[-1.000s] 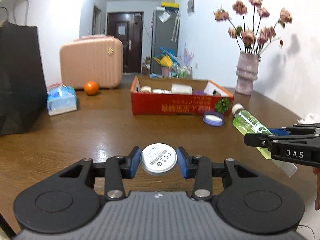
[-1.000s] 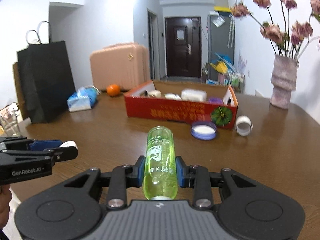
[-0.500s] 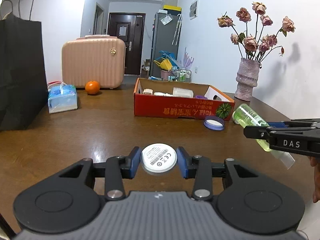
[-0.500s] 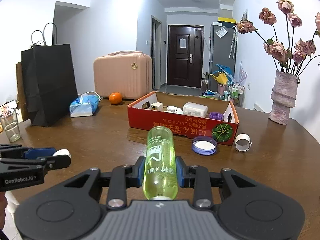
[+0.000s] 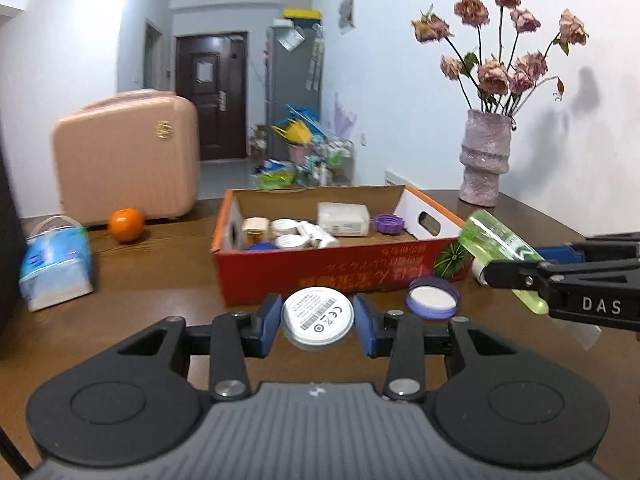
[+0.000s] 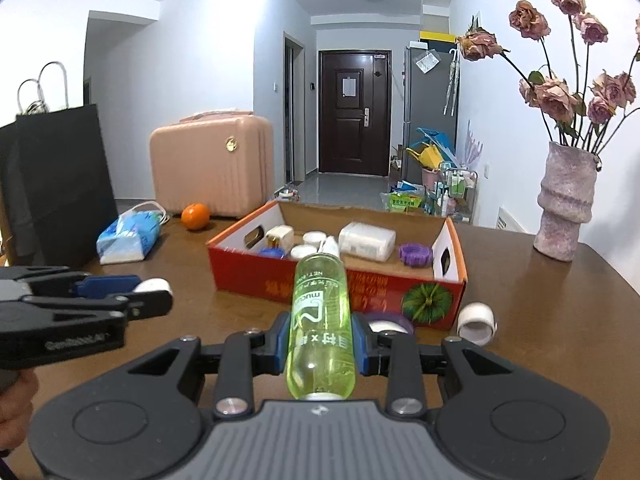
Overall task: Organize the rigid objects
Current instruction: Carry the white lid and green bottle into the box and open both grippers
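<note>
Right wrist view: the green bottle (image 6: 321, 322) lies lengthwise in the right tool (image 6: 321, 346), pinched between its blue pads, its far end over the near wall of the red box (image 6: 344, 286). The left tool (image 5: 317, 318) pinches a white disc (image 5: 317, 317) by its rim, above the bench (image 5: 132, 308) just short of the box. Either round piece could roll or slip from the pads, and the tools are near enough to collide over the box.
</note>
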Motion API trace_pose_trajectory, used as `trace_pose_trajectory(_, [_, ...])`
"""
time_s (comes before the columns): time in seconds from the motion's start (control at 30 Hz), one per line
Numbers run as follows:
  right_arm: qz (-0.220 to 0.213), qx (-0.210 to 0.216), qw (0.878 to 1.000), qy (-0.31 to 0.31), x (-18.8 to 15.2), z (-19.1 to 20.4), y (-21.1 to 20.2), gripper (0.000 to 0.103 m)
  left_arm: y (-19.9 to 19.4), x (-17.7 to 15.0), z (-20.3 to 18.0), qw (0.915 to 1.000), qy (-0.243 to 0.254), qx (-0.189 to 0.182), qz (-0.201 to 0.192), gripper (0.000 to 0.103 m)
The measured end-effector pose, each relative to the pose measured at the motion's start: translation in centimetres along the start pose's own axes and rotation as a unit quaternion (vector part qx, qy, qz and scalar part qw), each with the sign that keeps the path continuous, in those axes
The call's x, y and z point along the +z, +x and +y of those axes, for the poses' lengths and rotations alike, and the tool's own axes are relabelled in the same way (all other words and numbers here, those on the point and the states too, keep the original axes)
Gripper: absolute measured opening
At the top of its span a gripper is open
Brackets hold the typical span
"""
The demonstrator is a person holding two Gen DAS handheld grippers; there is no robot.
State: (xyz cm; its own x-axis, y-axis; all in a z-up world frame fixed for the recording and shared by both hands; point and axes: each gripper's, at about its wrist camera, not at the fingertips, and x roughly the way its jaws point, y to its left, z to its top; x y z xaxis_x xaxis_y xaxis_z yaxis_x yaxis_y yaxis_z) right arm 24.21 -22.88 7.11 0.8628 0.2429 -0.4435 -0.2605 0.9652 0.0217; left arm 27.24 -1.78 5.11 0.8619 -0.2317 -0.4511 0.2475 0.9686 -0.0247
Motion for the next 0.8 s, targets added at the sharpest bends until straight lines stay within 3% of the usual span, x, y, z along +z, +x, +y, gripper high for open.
trace_pose_trajectory(0.13, [0.001,-0.003,1.000,0.014,2.9,-2.9,4.0,0.030,5.1,3.8,0.5,0.9991,-0.013,-0.034,0.021,0.040])
trace_pose_trajectory(0.3, [0.034,-0.020,0.999,0.023,7.3,-6.9,11.9,0.030,13.7,8.7,0.2,0.9946,-0.040,-0.071,0.064,0.040])
trace_pose_trajectory(0.5, [0.111,-0.053,0.992,-0.026,8.8,-8.7,21.4,0.030,22.9,9.4,-1.9,0.9892,-0.026,-0.071,0.125,0.039])
trace_pose_trajectory(0.63, [0.129,-0.062,0.989,-0.036,7.9,-9.1,24.3,0.030,25.3,8.4,-2.2,0.9875,-0.018,-0.066,0.142,0.041])
trace_pose_trajectory(0.7, [0.125,-0.062,0.989,-0.040,7.5,-9.2,24.6,0.022,25.7,8.2,-1.7,0.9856,-0.028,-0.078,0.147,0.050])
trace_pose_trajectory(0.8, [0.104,-0.059,0.992,-0.033,7.8,-9.3,23.7,0.026,25.1,8.8,-1.0,0.9862,-0.037,-0.076,0.142,0.051])
